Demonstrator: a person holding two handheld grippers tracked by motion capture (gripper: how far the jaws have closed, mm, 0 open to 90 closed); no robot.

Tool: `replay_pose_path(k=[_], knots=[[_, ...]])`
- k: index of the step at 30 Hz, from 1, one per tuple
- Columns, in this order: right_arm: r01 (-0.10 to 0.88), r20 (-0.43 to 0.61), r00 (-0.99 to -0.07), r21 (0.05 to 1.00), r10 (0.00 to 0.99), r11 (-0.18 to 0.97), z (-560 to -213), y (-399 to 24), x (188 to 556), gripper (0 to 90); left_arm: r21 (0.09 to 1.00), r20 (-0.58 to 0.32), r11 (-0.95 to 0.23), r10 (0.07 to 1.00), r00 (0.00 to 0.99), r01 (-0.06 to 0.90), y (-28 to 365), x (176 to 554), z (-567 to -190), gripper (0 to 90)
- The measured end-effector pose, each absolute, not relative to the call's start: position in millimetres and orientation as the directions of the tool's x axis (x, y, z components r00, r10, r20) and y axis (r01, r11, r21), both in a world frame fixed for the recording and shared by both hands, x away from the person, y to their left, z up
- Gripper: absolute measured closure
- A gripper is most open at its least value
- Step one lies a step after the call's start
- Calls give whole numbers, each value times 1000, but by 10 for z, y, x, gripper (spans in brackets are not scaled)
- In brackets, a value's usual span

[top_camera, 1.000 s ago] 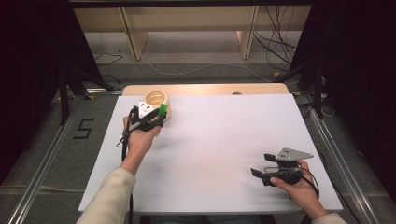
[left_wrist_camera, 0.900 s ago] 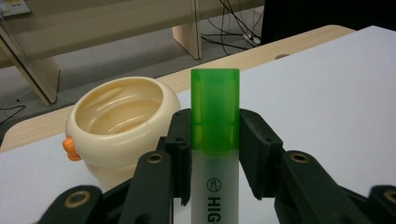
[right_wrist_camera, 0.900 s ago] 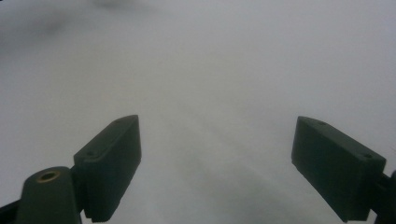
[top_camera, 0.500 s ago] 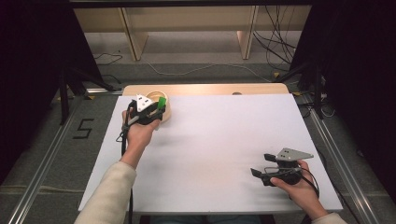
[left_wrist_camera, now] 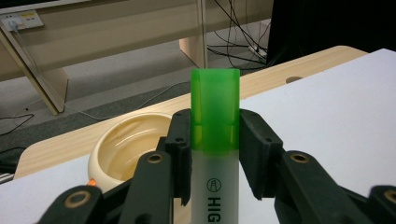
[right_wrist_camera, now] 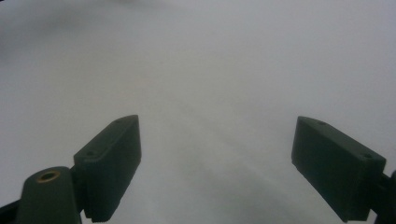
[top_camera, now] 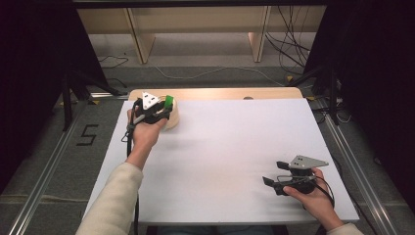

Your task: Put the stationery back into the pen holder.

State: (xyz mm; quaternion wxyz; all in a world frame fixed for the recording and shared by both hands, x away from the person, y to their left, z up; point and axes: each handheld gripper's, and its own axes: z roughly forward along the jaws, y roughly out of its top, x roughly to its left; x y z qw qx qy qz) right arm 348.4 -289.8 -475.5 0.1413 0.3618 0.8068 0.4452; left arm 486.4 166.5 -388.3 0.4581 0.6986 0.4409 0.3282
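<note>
left tongs [left_wrist_camera: 215, 154]: clamped on highlighter [left_wrist_camera: 215, 140], held over the bowl [left_wrist_camera: 126, 144]
right tongs [right_wrist_camera: 229, 163]: held apart, low over the tabletop [top_camera: 235, 147], far from the bowl

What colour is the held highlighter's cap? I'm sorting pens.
Green cap, clearest in the left gripper view.

White table top [top_camera: 230, 156] over a light wood edge [top_camera: 220, 93]. Grey carpet floor [top_camera: 205, 68] beyond, with loose cables [top_camera: 288, 54] and pale wooden furniture legs [top_camera: 139, 39]. Dark curtains [top_camera: 34, 63] flank both sides. A "5" [top_camera: 88, 135] marks the floor at left.
</note>
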Motion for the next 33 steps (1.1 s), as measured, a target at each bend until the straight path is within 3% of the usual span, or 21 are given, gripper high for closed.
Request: replay_pose_path(k=[33], knots=[[459, 96, -699, 821, 709, 341, -4756, -2899, 3485, 169, 941, 54, -171, 927, 370, 291, 1679, 5154, -3693, 667]])
